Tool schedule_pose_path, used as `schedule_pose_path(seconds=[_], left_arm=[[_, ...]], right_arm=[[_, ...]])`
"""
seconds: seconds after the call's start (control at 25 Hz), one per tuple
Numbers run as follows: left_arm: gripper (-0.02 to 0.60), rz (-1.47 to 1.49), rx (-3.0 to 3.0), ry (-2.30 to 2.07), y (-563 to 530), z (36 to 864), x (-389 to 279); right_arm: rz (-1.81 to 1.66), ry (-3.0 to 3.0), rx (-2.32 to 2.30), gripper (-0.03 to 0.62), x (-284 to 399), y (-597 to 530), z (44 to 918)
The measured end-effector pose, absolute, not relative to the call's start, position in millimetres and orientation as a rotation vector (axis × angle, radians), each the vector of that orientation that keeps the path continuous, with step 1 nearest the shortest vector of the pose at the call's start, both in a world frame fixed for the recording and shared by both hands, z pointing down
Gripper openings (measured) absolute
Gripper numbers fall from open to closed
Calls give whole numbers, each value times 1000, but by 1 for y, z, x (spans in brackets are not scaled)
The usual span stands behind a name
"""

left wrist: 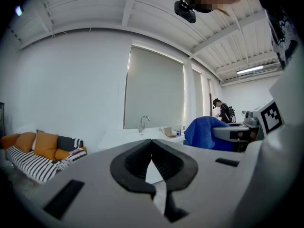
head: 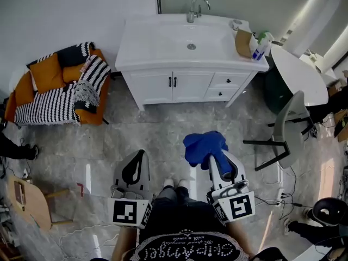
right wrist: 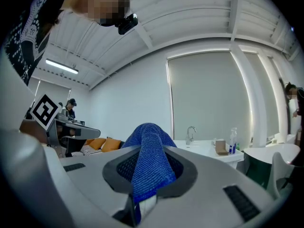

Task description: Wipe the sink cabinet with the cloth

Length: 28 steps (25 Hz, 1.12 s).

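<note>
right gripper view: blue cloth (right wrist: 151, 148) tight between right tongs (right wrist: 148, 170); left tongs (left wrist: 152, 145) pressed together, bare

Left wall: sofa (head: 51, 105), b/w striped, w/ orange cushions (head: 46, 72). Right side: round white desk (head: 298, 75), grey chair (head: 288, 124) just beside it. Brown box (head: 243, 42) & spray bottle (head: 261, 47) side by side. Small wooden stand (head: 27, 200) lower left. Floor (head: 147, 135): grey marble tile.
</note>
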<state>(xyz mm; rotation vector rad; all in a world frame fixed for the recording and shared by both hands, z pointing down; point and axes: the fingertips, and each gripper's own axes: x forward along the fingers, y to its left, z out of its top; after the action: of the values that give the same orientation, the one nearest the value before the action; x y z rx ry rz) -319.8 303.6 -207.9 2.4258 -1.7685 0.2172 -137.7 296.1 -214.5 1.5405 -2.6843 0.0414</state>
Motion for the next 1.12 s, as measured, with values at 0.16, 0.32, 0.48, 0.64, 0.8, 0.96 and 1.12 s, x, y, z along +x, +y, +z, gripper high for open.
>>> schedule_pose_path(seconds=[0.16,0.32,0.48,0.64,0.8,0.96,1.12], left_arm=[[5,200,2397,-1810,304,-206,-320],[5,200,2365,-1833,303,-198,-323],[5,178,2379,-1806,293,-200,-327],[5,151,2427,-1775,274,-212,-342],[5,137,2481,-1742,254,-229,-369],[5,171,2516,-1715,242,-235,-402],[5,142,2507,-1720,230,-232,-435]], right_arm=[[46,-2670,1513,63,-132,292,-206],[65,-2666,1497,63,-132,287,-199],[76,-2675,1496,63,-145,278,-201],[47,-2697,1532,63,-168,260,-211],[59,-2685,1584,63,-198,239,-222],[28,-2696,1610,63,-234,227,-233],[30,-2661,1612,63,-262,220,-224]])
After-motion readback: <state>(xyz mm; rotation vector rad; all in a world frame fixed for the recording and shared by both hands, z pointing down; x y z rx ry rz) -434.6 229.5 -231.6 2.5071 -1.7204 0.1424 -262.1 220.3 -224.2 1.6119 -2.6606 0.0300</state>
